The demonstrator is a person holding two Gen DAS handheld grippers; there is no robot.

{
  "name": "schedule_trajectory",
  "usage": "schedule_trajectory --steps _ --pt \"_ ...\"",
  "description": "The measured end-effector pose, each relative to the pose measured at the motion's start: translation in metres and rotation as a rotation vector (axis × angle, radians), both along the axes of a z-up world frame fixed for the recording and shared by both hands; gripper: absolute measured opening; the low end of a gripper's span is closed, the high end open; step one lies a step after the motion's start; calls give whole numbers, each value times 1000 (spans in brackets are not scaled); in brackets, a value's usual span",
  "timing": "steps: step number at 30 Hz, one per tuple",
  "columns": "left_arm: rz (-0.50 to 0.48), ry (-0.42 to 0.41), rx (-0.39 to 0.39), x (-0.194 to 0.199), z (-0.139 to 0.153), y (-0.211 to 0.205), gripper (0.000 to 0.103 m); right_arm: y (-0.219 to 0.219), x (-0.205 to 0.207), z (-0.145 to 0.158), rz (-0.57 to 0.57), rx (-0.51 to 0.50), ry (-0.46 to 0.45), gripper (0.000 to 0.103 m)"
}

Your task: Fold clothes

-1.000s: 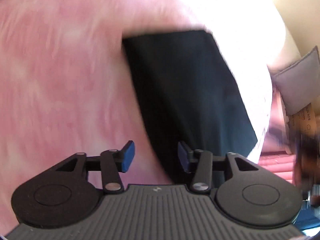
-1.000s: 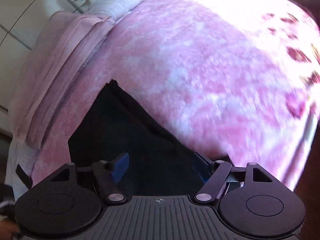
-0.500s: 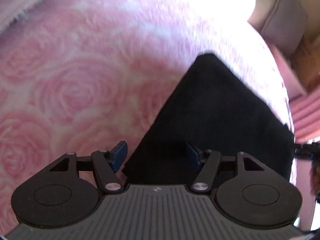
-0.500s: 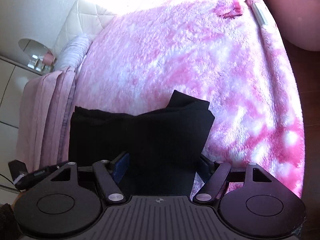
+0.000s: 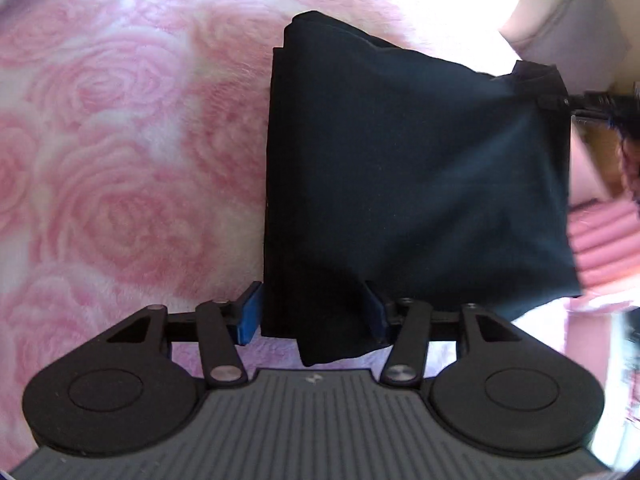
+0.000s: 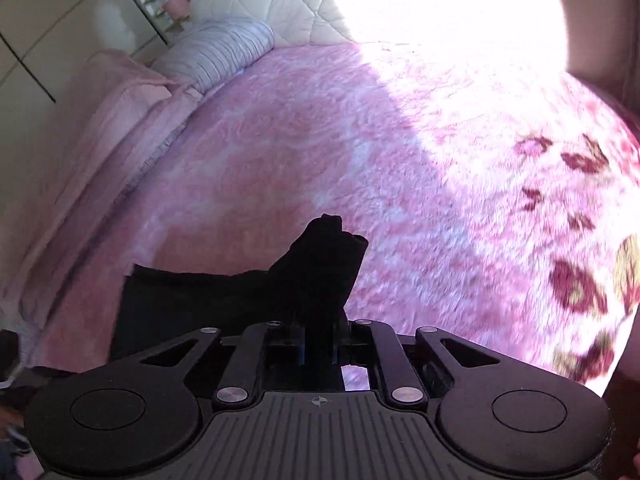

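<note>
On the pink bed (image 6: 280,152), right gripper (image 6: 320,348) jaws clench the black garment (image 5: 400,168); left gripper (image 5: 312,312) jaws stand released around its corner

Sunlit pink rose bedspread (image 6: 300,152), quilted headboard (image 6: 280,4)

Folded garment on the bed

The garment (image 5: 416,168) lies on the blanket (image 5: 120,168); the pillow (image 6: 216,54) is behind it, before the headboard (image 6: 276,4).
</note>
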State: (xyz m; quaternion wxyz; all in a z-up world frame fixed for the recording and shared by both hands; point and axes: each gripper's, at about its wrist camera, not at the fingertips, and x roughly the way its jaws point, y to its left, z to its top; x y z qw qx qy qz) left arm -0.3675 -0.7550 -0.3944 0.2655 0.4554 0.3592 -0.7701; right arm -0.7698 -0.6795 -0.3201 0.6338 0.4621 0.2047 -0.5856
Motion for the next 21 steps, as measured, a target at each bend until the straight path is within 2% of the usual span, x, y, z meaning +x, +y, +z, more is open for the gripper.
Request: schedule_trajectory --steps 1,2,4,8,13,17,21 --pt "8 -20 -18 -3 2 3 52 -7 5 -9 -1 41 50 18" --pt "15 -39 -37 -6 4 6 52 -7 10 -15 -18 61 100 37" --pt "26 -78 -70 -12 9 12 53 6 24 -14 -46 46 160 55" --pt "28 -136 -99 -20 16 17 52 44 57 -10 -69 11 236 57" --pt "12 -157 -127 -26 19 17 50 89 118 -23 60 15 236 57" --pt "-6 -153 -152 -24 20 23 50 118 138 -43 101 75 236 57" --pt "-31 -154 -184 -25 20 29 50 138 151 -43 138 51 294 57"
